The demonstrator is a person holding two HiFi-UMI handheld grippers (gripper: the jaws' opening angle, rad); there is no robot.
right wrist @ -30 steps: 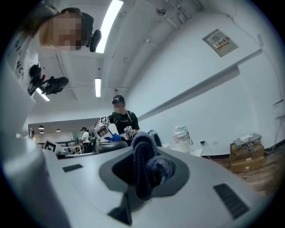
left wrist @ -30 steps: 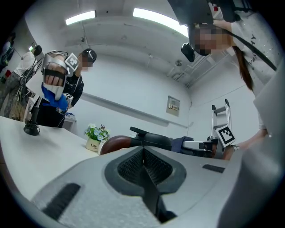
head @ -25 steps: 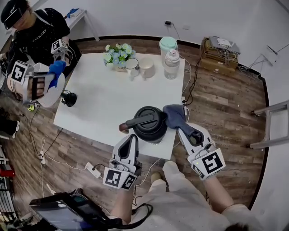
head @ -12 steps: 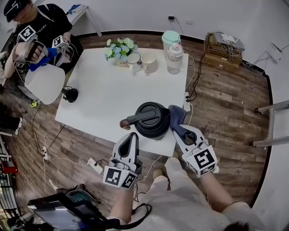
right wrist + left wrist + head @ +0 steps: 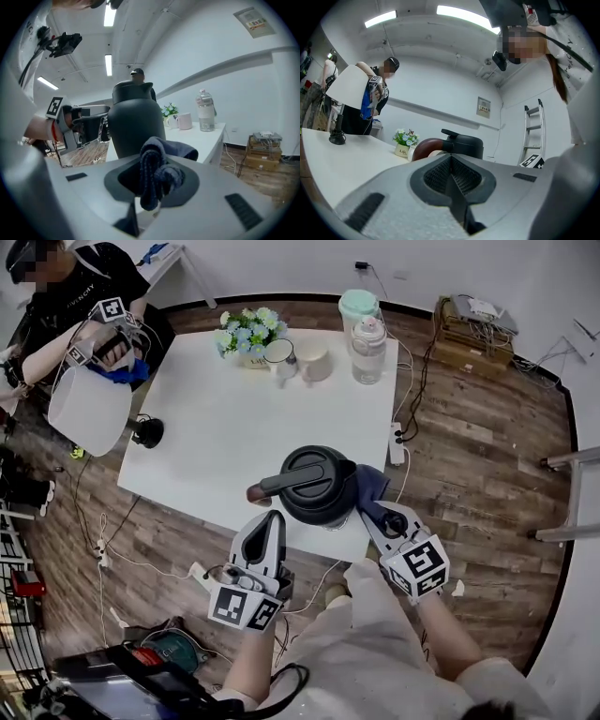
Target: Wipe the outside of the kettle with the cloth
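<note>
My right gripper (image 5: 377,514) clamps the blue cloth (image 5: 372,484) beside the lidded black kettle (image 5: 317,486); my left gripper's (image 5: 273,521) jaws are closed, empty. Flowers (image 5: 242,332) fill the far pot (image 5: 401,150).

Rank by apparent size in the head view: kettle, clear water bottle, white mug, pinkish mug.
1. kettle, clearly largest, though also nearest the camera
2. clear water bottle
3. white mug and pinkish mug: look alike, not ranked

Kettle (image 5: 317,486) at near edge of table (image 5: 216,446), cloth (image 5: 371,486) just beside its right
</note>
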